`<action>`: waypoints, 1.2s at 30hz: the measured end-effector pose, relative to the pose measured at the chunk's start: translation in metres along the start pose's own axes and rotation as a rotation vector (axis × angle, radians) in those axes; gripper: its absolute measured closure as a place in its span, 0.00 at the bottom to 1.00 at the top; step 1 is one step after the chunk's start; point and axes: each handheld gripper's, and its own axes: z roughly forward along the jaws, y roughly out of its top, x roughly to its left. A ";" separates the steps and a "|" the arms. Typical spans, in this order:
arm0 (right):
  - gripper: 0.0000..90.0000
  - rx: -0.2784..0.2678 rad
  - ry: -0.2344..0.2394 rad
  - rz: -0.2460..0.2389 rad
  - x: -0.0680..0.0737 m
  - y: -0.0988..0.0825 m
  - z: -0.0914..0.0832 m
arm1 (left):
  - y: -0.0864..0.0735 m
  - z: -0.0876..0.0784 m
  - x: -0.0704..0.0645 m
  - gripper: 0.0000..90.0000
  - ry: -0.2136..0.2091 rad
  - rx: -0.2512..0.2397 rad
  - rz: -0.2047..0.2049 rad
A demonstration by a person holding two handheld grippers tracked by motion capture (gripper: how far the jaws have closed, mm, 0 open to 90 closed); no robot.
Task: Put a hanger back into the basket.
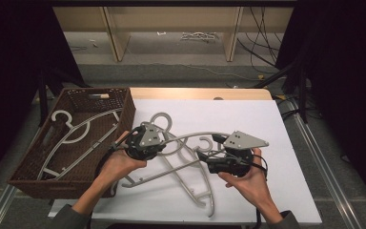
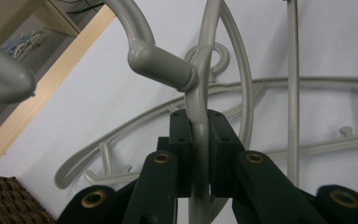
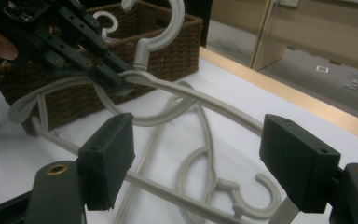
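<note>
The left gripper point(image 1: 164, 138) is clamped on the neck of a grey plastic hanger point(image 2: 198, 107), lifted just above the white table point(image 1: 267, 119). The right gripper point(image 3: 196, 154) stands wide, holding nothing. The hanger looks light and stiff but smooth, so it could swivel in the jaws; the neck under the hook or the crossbar seems the surest hold. I count two more hangers lying crossed on the table point(image 1: 190, 181) and one in the wicker basket point(image 1: 124, 102), four in all.
</note>
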 end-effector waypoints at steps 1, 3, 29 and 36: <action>0.30 -0.013 -0.005 0.001 0.000 -0.001 -0.001 | 0.001 0.000 0.001 0.91 -0.002 0.001 -0.004; 0.30 -0.022 0.005 0.008 0.002 -0.002 -0.003 | 0.004 -0.002 0.005 0.91 0.007 0.004 -0.006; 0.30 -0.047 -0.016 0.000 0.013 -0.028 -0.005 | 0.058 -0.048 0.049 0.91 0.125 0.005 -0.056; 0.30 -0.051 -0.012 0.011 0.011 -0.032 -0.002 | 0.039 -0.067 0.075 0.91 0.176 0.018 -0.104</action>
